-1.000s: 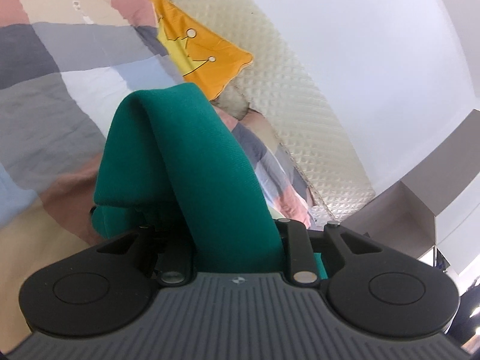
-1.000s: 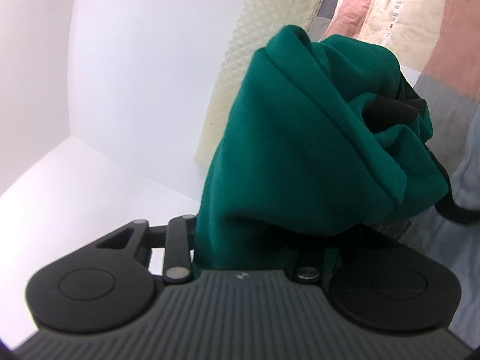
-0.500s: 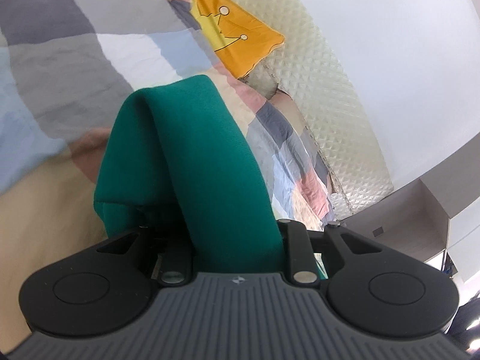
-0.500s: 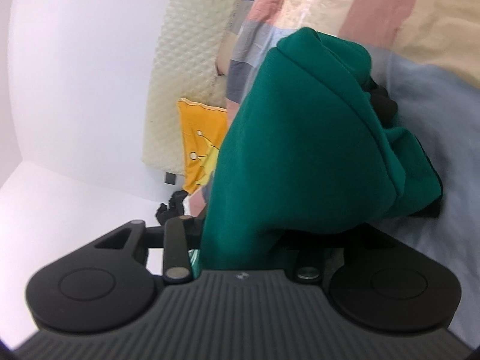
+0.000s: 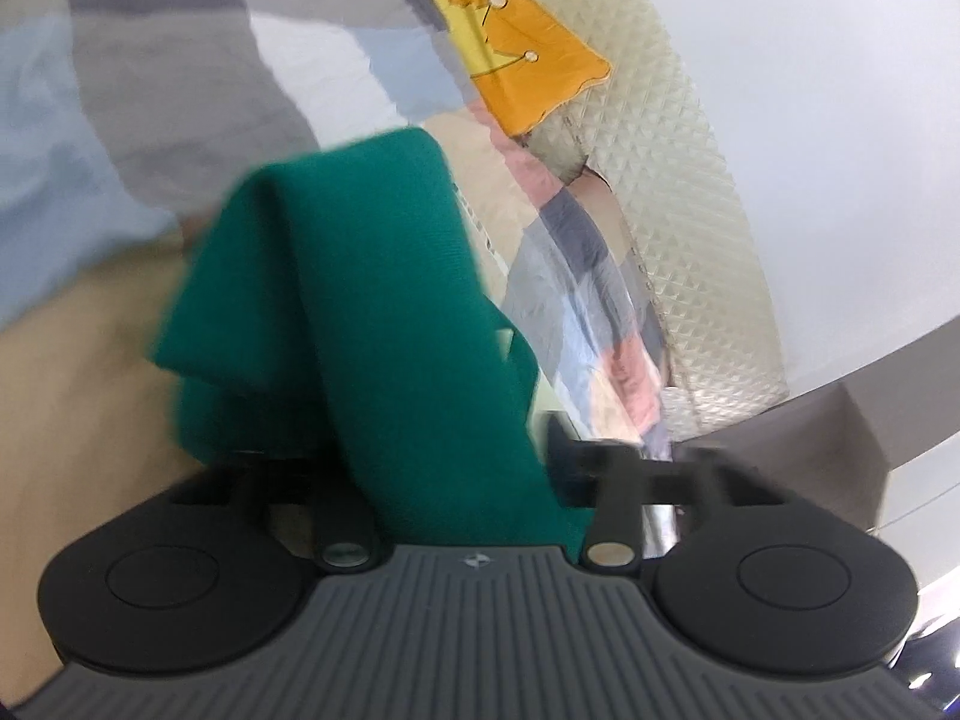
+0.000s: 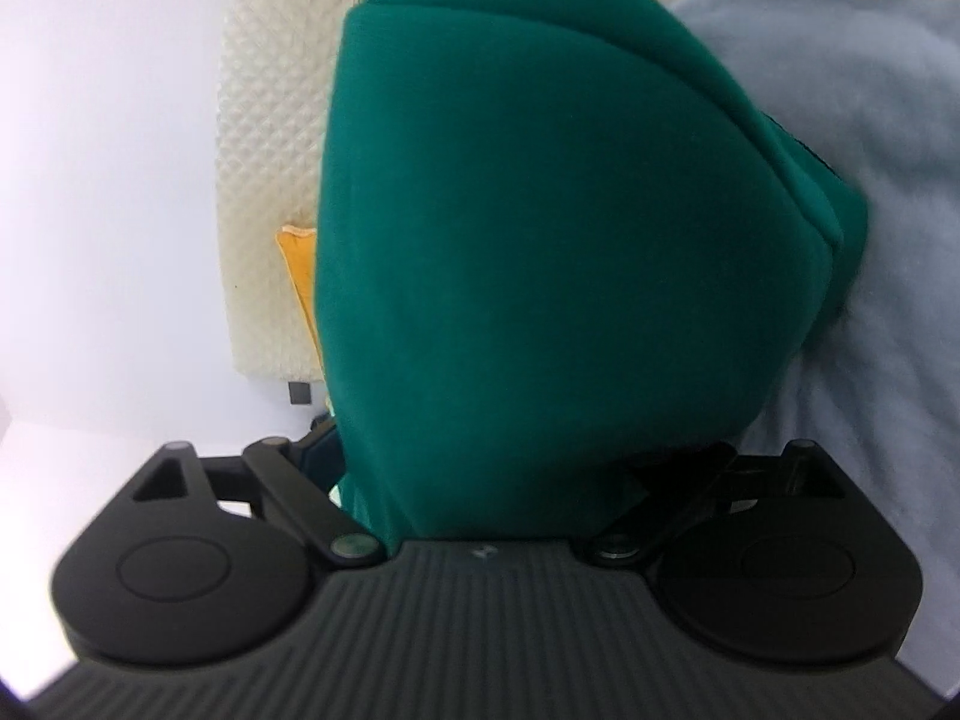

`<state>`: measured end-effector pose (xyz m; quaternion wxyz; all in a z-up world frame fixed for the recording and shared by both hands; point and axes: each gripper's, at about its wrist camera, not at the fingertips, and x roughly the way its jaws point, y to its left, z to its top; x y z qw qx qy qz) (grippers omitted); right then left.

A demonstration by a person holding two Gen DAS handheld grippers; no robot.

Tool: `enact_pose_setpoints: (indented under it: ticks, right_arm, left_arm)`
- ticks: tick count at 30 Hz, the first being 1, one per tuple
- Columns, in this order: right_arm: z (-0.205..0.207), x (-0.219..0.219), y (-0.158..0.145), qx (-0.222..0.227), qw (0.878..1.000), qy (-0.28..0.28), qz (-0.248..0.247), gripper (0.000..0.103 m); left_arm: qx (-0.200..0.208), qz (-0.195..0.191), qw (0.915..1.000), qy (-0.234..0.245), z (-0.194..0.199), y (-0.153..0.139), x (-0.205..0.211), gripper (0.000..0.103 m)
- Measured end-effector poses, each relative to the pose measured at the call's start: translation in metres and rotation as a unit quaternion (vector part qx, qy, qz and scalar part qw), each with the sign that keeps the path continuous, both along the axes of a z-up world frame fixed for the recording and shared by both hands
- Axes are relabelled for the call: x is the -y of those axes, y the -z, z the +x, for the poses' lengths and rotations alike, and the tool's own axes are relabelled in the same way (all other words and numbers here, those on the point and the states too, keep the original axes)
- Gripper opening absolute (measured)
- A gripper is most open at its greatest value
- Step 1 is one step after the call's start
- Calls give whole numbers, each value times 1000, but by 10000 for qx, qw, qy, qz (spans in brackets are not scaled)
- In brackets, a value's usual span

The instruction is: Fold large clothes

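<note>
A thick fold of the dark green garment (image 5: 360, 276) lies over my left gripper (image 5: 390, 396) and hides its fingers. The jaws are opening, with the cloth still between them and sagging onto the patchwork quilt (image 5: 150, 78). In the right wrist view a bulky bundle of the same green garment (image 6: 540, 210) covers my right gripper (image 6: 540, 324). Its linkage arms are splayed wide, the jaws are opening, and the bundle rests low on the pale blue patch of the quilt (image 6: 840, 120). The fingertips of both grippers are hidden.
An orange cushion (image 5: 528, 72) leans against the cream quilted headboard (image 5: 678, 180) at the far end of the bed. Both also show in the right wrist view: cushion (image 6: 297, 276), headboard (image 6: 270, 120). A white wall and a grey cabinet (image 5: 840, 396) stand beyond.
Both grippers have sunk toward the quilt with the green cloth and rolled. Their linkage arms have spread, most on the right, and the cloth hangs looser.
</note>
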<state>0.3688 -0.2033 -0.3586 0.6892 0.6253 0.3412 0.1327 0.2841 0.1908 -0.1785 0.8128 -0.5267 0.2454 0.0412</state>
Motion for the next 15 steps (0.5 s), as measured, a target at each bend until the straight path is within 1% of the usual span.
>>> enact_pose_setpoints:
  ticks: [1, 2, 5, 8, 11, 13, 14, 15]
  right_arm:
    - [-2, -1, 0, 31, 10000, 3, 5, 95]
    - [-1, -2, 0, 43, 10000, 9, 2, 95]
    - [4, -1, 5, 27, 10000, 65, 15, 95]
    - [-3, 0, 3, 14, 10000, 87, 28, 95]
    - [-15, -2, -1, 15, 9999, 123, 17, 95]
    - [-27, 3, -14, 33, 9999, 152, -13, 95]
    - [-26, 4, -15, 50, 9998, 166, -19, 95]
    - [-17, -3, -15, 75, 9998, 184, -8, 95]
  left_arm:
    - [-10, -150, 9999, 12, 0, 4, -1, 86]
    - [-50, -264, 9996, 13, 0, 7, -2, 94]
    - [-187, -811, 9965, 68, 4, 24, -4, 102]
    - [-381, -1334, 9903, 82, 10, 43, -4, 103]
    - [-460, -1707, 9843, 21, 16, 60, -4, 103]
    - [-382, -1774, 9834, -22, 19, 64, -4, 102]
    - [-339, -1771, 9836, -54, 20, 64, -4, 101]
    - [-311, -1744, 9841, -80, 20, 63, -4, 99]
